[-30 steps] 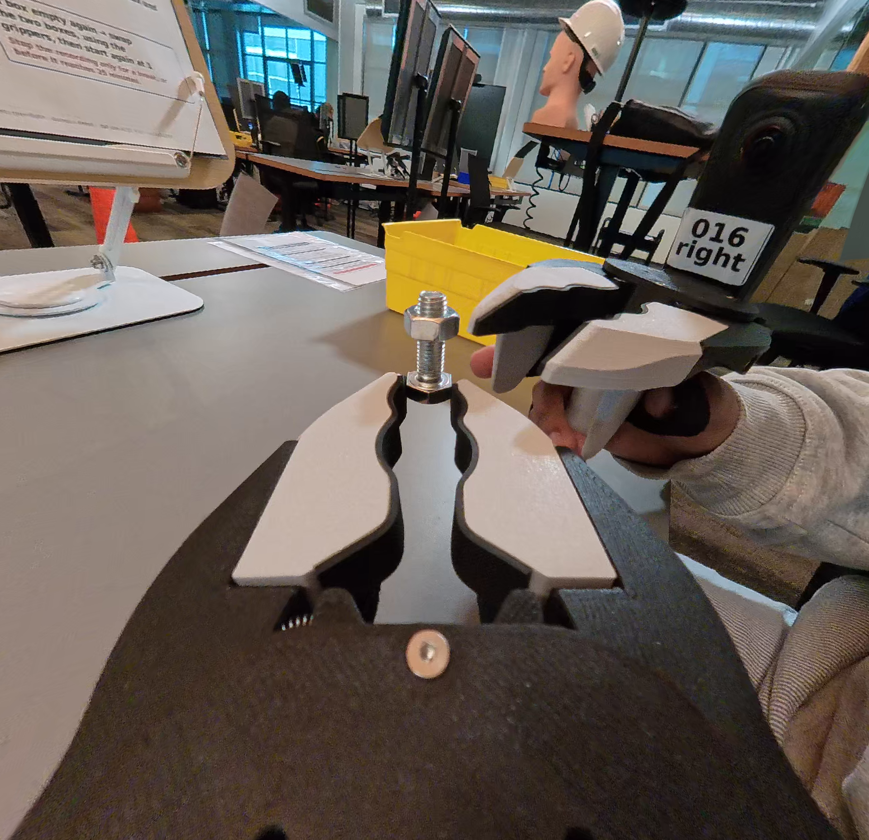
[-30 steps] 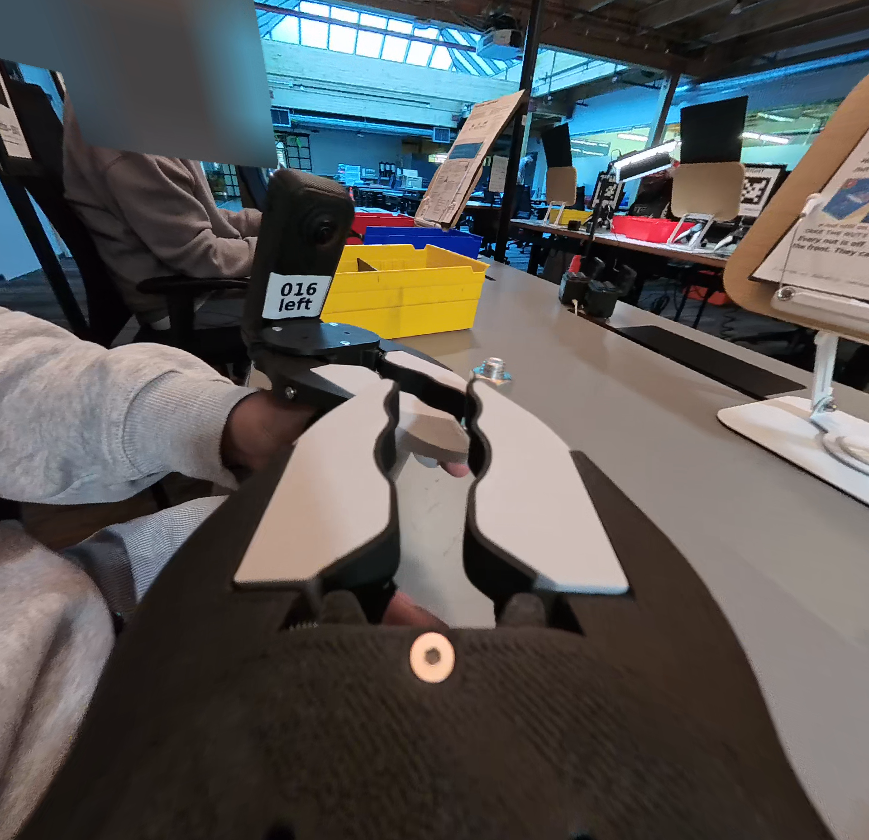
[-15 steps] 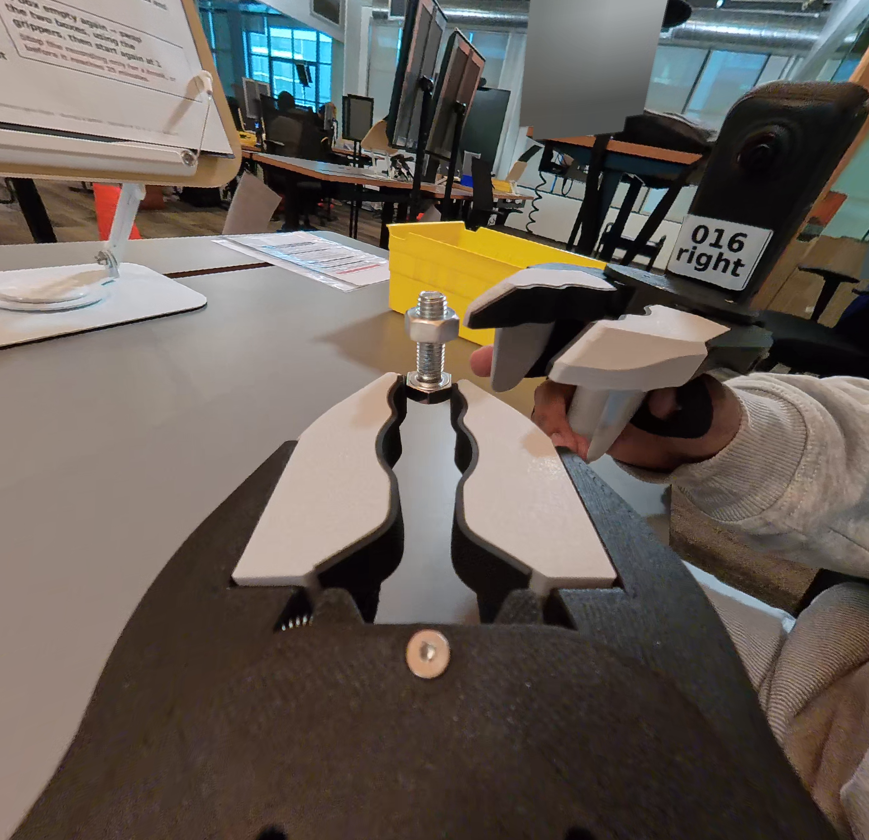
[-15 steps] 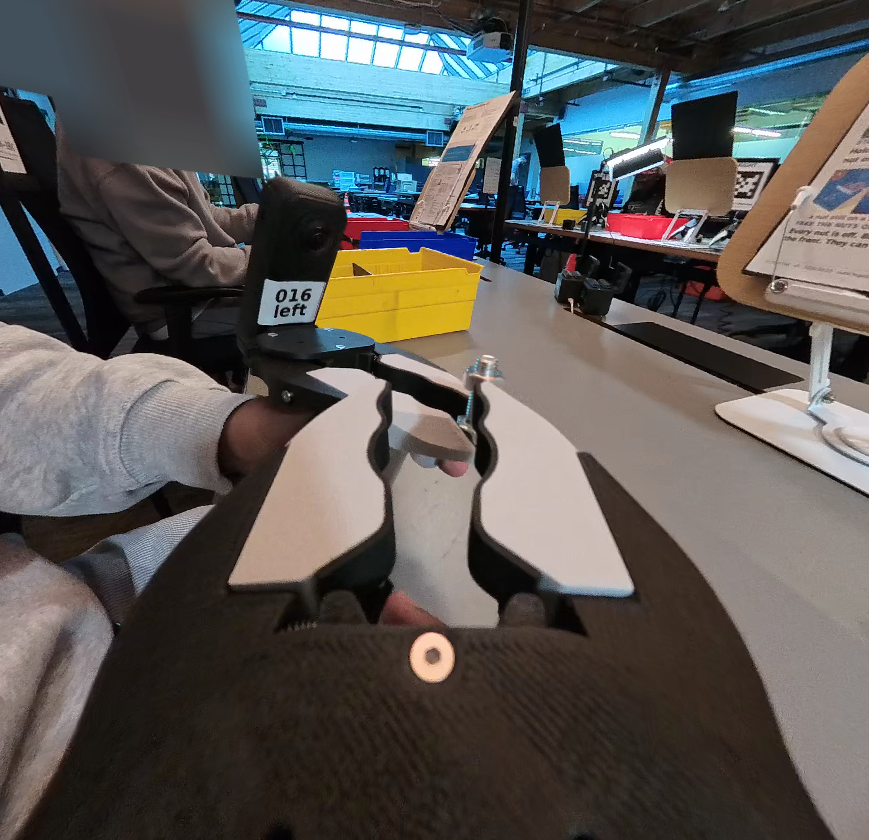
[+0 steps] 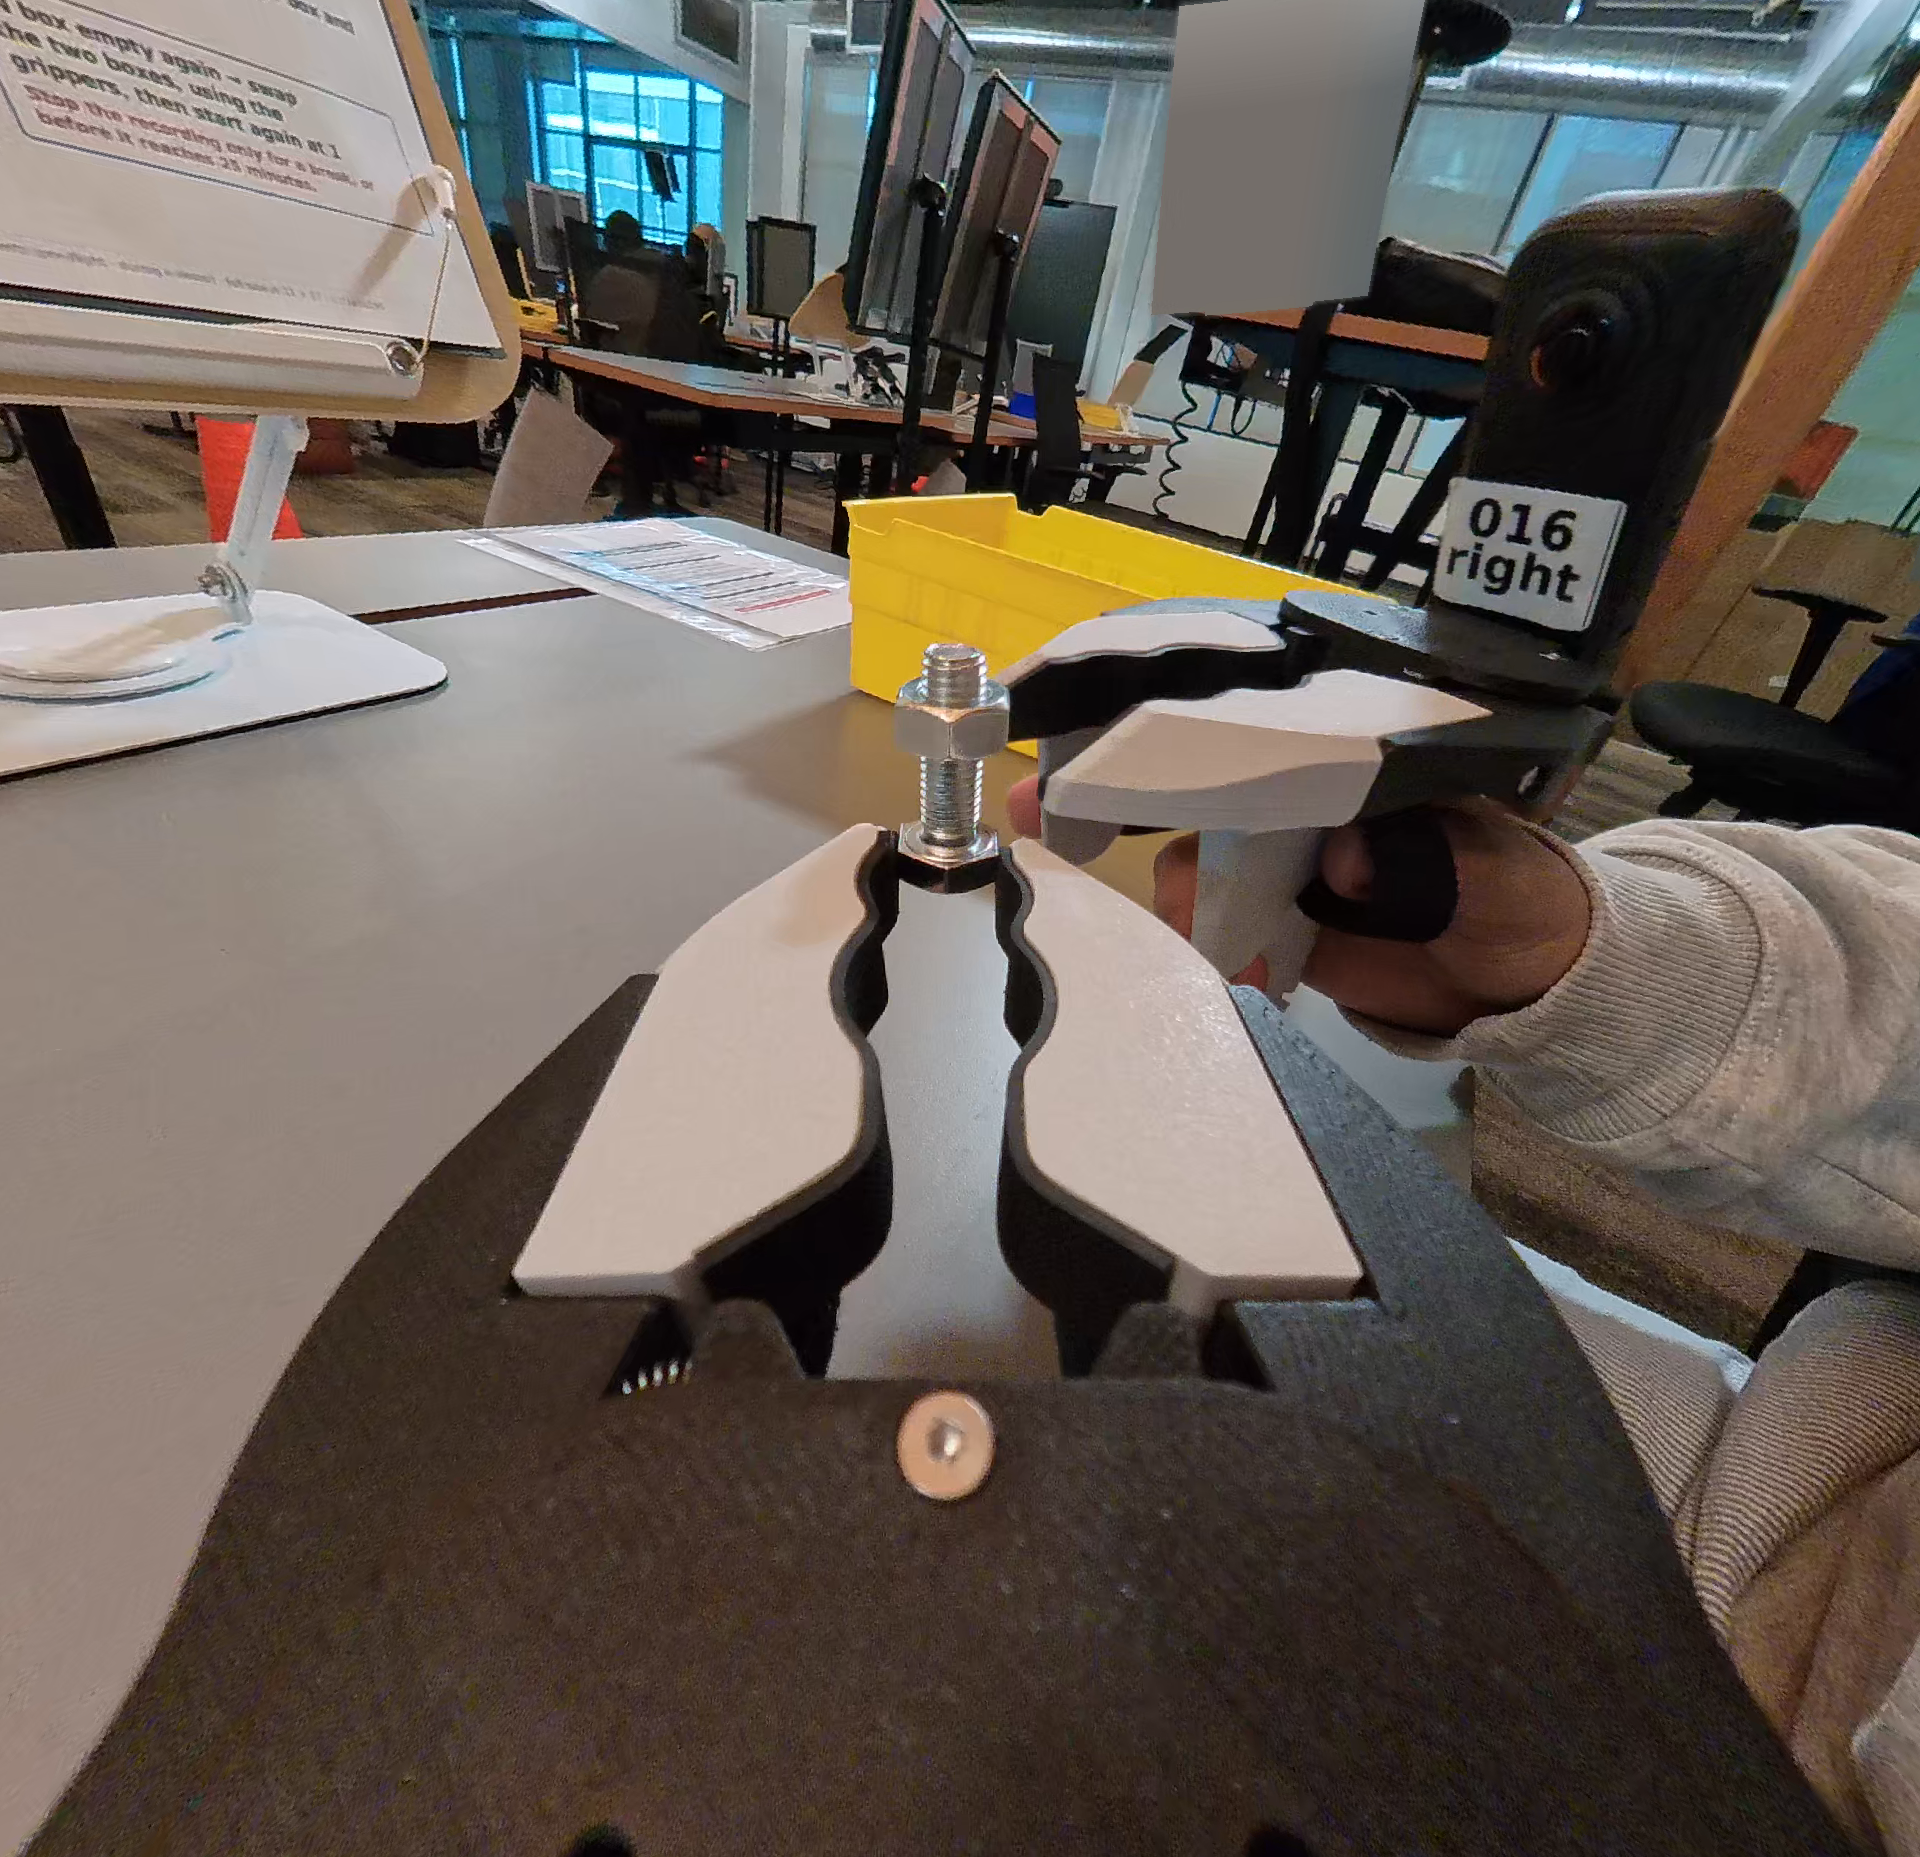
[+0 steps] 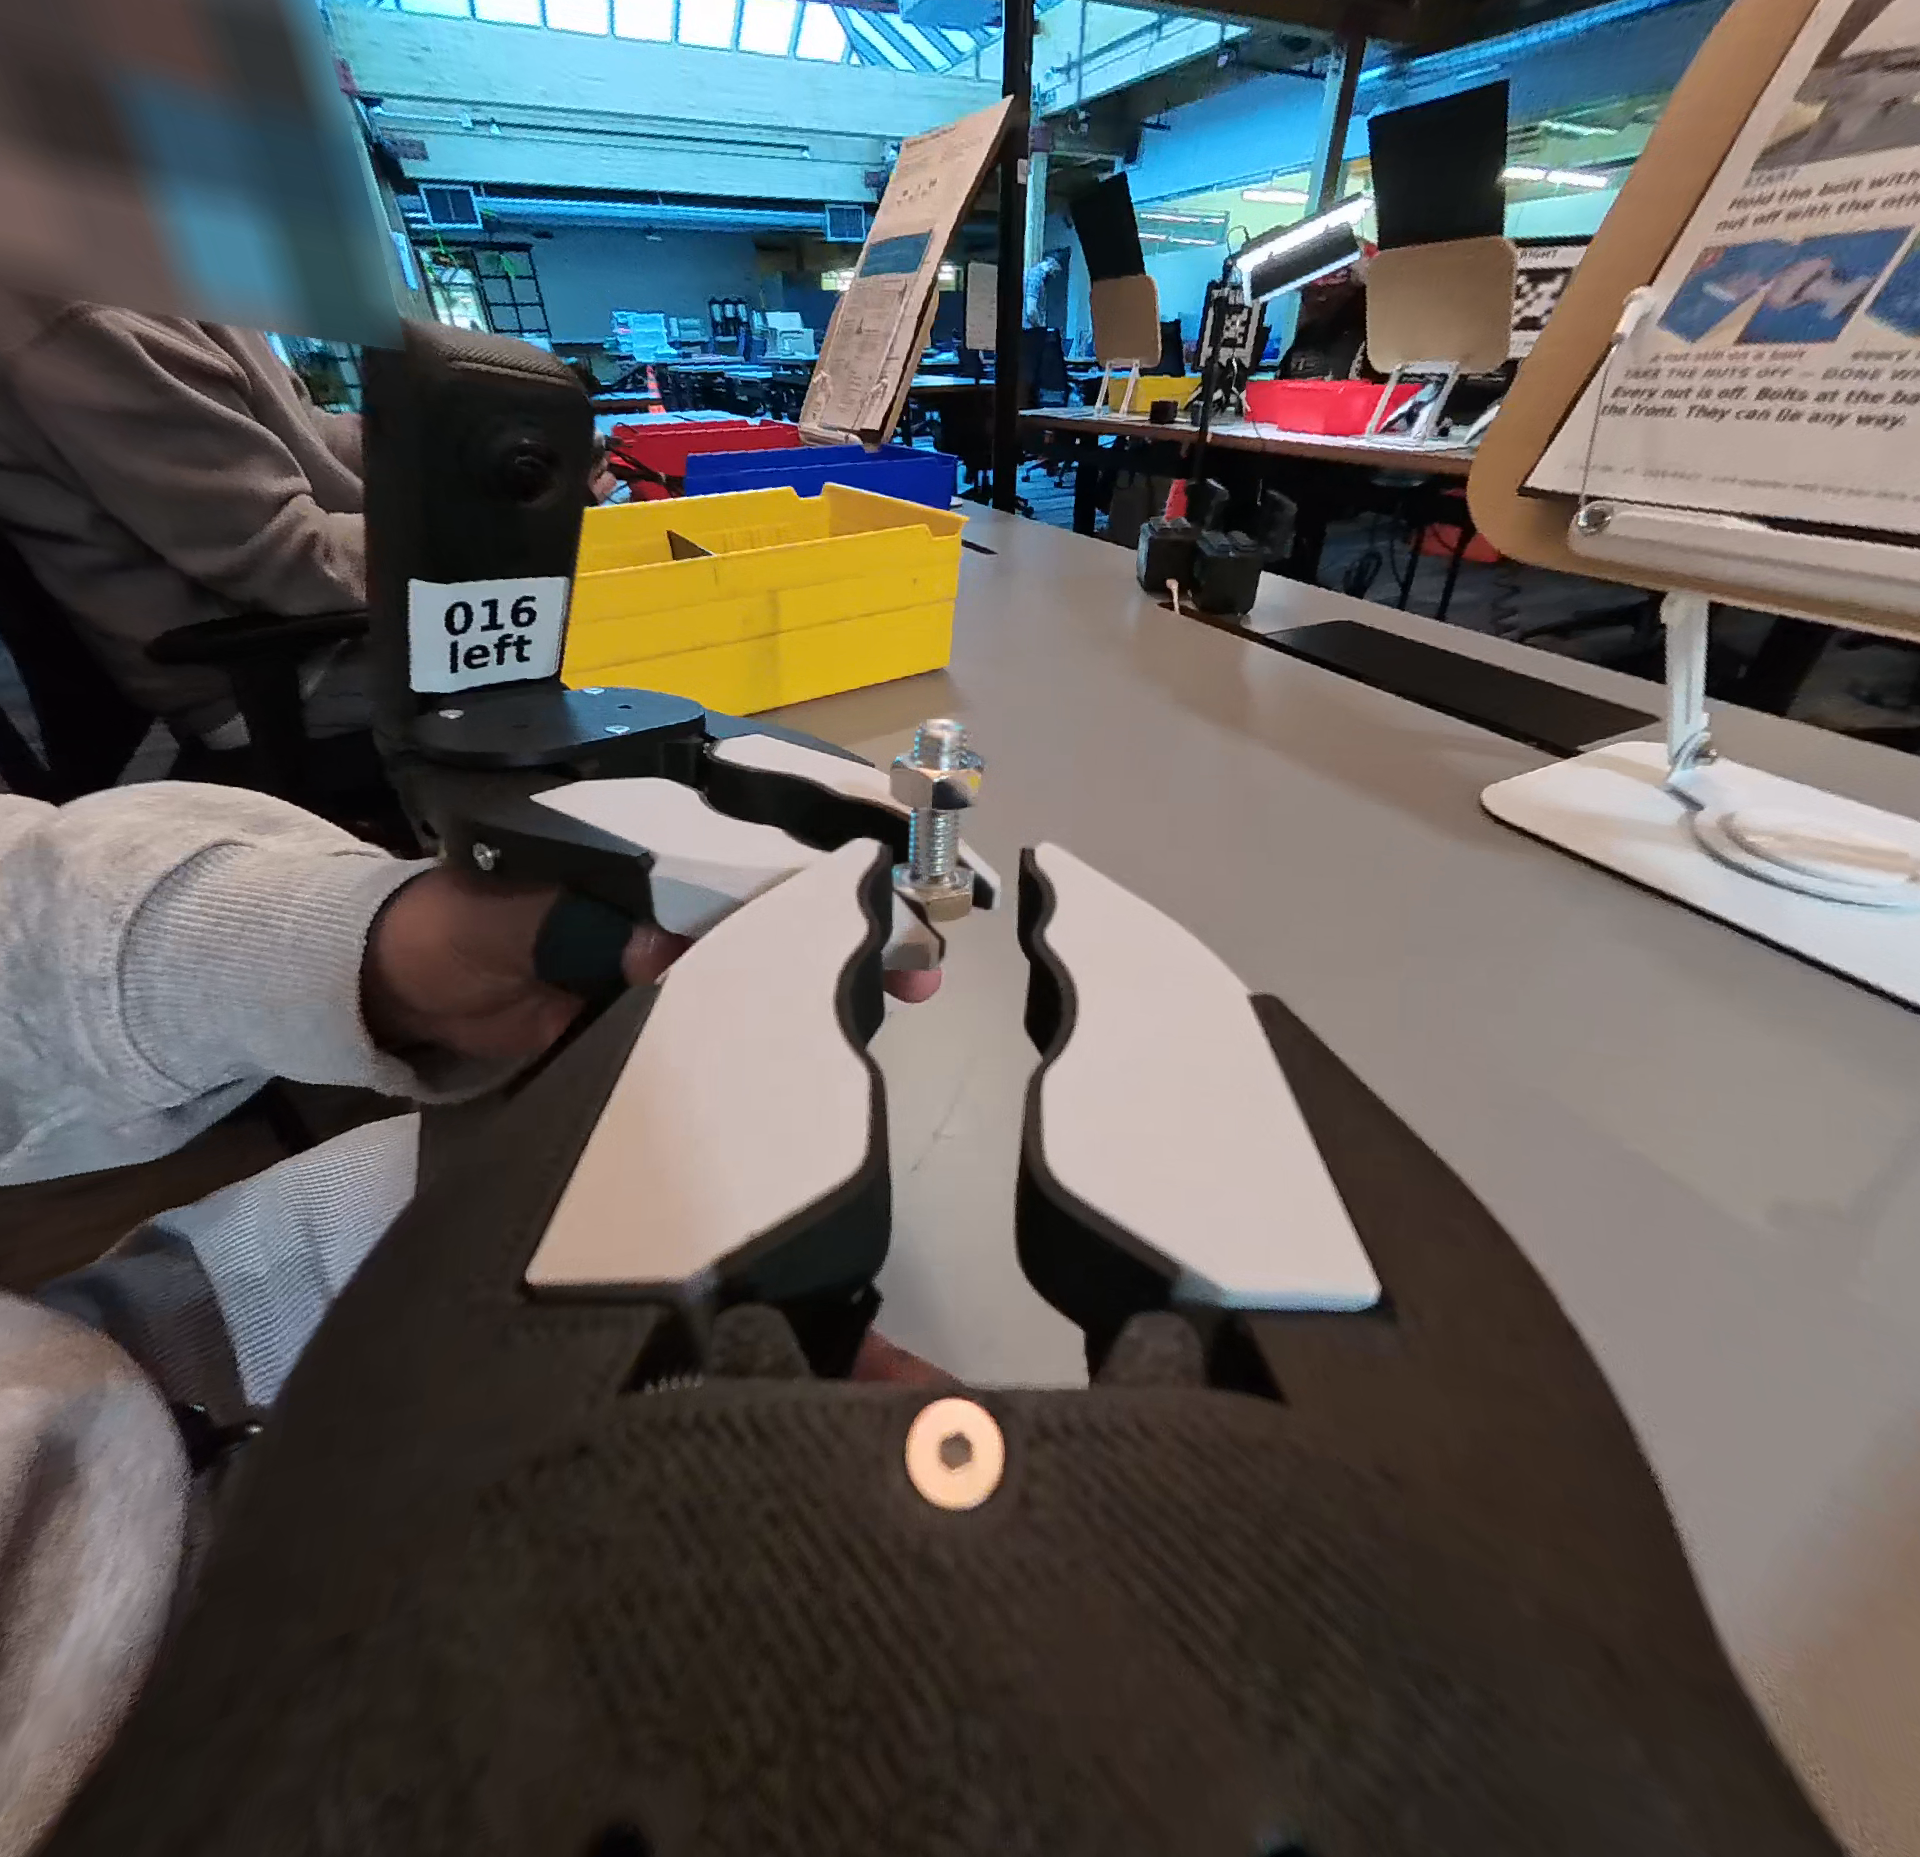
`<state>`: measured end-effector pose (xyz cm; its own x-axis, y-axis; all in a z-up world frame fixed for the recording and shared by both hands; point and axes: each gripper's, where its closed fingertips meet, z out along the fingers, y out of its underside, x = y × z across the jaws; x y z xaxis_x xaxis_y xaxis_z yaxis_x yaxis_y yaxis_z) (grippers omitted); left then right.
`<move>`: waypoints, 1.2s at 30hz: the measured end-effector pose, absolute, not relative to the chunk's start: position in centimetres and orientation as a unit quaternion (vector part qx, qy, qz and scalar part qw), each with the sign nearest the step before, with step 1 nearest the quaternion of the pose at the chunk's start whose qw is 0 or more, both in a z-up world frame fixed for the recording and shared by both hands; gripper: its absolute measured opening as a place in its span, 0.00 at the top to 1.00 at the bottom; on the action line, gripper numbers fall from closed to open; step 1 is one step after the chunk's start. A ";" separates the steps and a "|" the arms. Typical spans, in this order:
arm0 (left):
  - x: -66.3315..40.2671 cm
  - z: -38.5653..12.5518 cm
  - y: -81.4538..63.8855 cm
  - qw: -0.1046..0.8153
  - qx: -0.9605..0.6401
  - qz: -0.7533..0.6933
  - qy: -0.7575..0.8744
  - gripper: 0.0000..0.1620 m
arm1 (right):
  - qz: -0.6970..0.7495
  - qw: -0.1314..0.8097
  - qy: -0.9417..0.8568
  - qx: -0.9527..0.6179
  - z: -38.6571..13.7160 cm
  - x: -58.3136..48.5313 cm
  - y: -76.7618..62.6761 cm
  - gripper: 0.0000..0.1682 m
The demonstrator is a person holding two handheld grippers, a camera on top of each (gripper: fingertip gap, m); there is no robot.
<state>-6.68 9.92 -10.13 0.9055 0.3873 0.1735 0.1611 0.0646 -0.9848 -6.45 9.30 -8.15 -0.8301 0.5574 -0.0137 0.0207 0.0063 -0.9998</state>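
My left gripper (image 5: 948,857) is shut on the hex head of a steel bolt (image 5: 945,789) and holds it upright above the grey table (image 5: 364,924). A hex nut (image 5: 951,721) sits near the top of the thread. My right gripper (image 5: 1031,742) comes in level from the right, open, with its fingertips right beside the nut. In the right wrist view the right gripper (image 6: 954,857) is open with nothing between its fingers. The bolt (image 6: 935,841) and nut (image 6: 935,773) stand just beyond its tips, held by the left gripper (image 6: 940,908).
A yellow bin (image 5: 987,581) stands behind the bolt, and it shows in the right wrist view (image 6: 769,602) too. A clipboard stand (image 5: 208,654) and a laminated sheet (image 5: 686,576) are at the left. Another clipboard stand (image 6: 1704,831) is at the right. A seated person (image 6: 156,457) is nearby. Left and right tips are no more than a few centimetres apart.
My right gripper has risen and levelled, bringing its tips up to the nut. The left gripper still holds the bolt upright in about the same place.
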 end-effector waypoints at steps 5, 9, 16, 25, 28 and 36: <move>-6.4 -10.1 10.1 0.701 -0.682 0.085 -0.190 0.89 | 0.670 0.185 -0.690 -0.204 -8.4 -6.0 9.0 0.95; -6.0 -10.1 10.3 0.699 -0.686 0.090 -0.178 0.89 | 0.670 0.189 -0.693 -0.190 -8.4 -5.7 8.6 0.93; -5.5 -10.1 10.5 0.699 -0.691 0.091 -0.161 0.89 | 0.660 0.193 -0.702 -0.186 -8.4 -5.6 8.6 0.94; -6.9 -10.0 9.6 0.698 -0.679 0.110 -0.199 0.55 | 0.604 0.384 -0.656 -0.240 0.7 -8.1 20.0 0.94; -6.8 -10.1 9.8 0.695 -0.683 0.117 -0.195 0.60 | 0.558 0.391 -0.645 -0.347 2.6 -9.2 28.9 0.94; -6.9 -10.2 9.9 0.691 -0.686 0.117 -0.197 0.65 | 0.334 0.129 -0.661 -0.660 -12.0 -6.8 43.5 0.94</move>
